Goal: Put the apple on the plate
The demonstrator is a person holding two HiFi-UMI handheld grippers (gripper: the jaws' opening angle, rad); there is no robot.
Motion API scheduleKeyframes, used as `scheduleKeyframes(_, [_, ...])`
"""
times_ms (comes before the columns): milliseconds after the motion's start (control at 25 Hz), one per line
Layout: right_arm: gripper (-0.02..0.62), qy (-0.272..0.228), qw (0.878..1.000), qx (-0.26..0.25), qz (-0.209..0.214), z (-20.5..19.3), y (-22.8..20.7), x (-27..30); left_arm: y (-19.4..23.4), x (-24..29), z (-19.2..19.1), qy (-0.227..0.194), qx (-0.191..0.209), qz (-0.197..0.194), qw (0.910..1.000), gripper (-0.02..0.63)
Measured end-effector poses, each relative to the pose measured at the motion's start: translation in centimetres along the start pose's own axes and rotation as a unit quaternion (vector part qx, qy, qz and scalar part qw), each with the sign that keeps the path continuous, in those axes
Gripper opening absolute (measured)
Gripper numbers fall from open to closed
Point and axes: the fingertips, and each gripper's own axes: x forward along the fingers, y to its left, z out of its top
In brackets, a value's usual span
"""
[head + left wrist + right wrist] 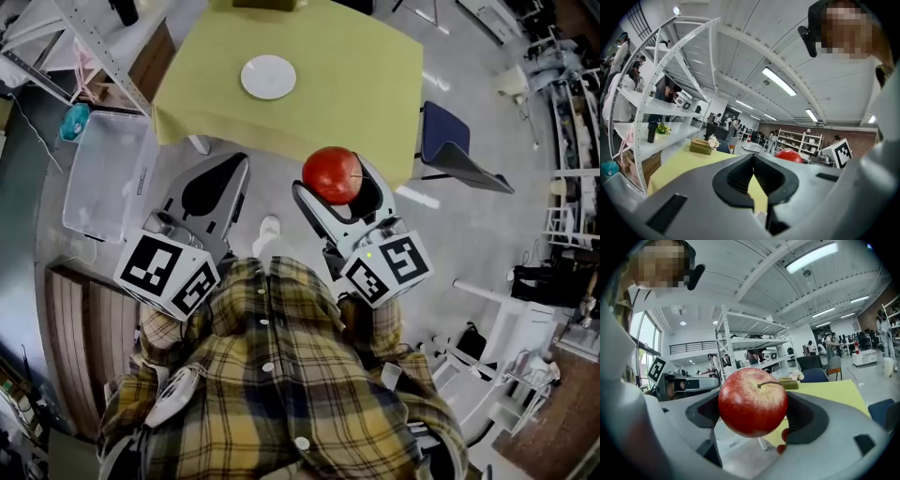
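Note:
A red apple (333, 174) sits clamped between the jaws of my right gripper (339, 187), held in the air short of the table's near edge; up close the apple (753, 401) fills the right gripper (754, 413) and its stem points right. A white plate (268, 76) lies bare on the yellow-green tablecloth (328, 84), toward the far side. My left gripper (214, 192) hovers beside the right one, jaws closed together with nothing between them. In the left gripper view the left gripper (753, 177) points over the table, and the apple (789, 155) shows at the right.
A clear plastic bin (108, 173) stands on the floor left of the table. A dark blue chair (455, 145) stands at the table's right. A green tissue box with flowers (702, 145) rests at the table's far end. Metal shelving (89, 42) runs along the left.

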Motion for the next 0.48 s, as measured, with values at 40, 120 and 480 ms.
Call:
scheduleKeyframes(40, [0.385,0.001,1.000,-0.001,0.003,0.3,-0.8,0.4,0.2,0.9,0.3,-0.002,0.001,0.002,1.0000,0.008])
scheduleKeyframes(120, [0.385,0.001,1.000,-0.002,0.009,0.8,-2.3,1.3,0.6,2.6,0.8,-0.005,0.002,0.008,1.0000,0.008])
scheduleKeyframes(480, [0.385,0.014,0.999,-0.007,0.027,1.7,-9.1,3.2,1.2,10.5,1.3,-0.012,-0.002,0.015,0.9998,0.008])
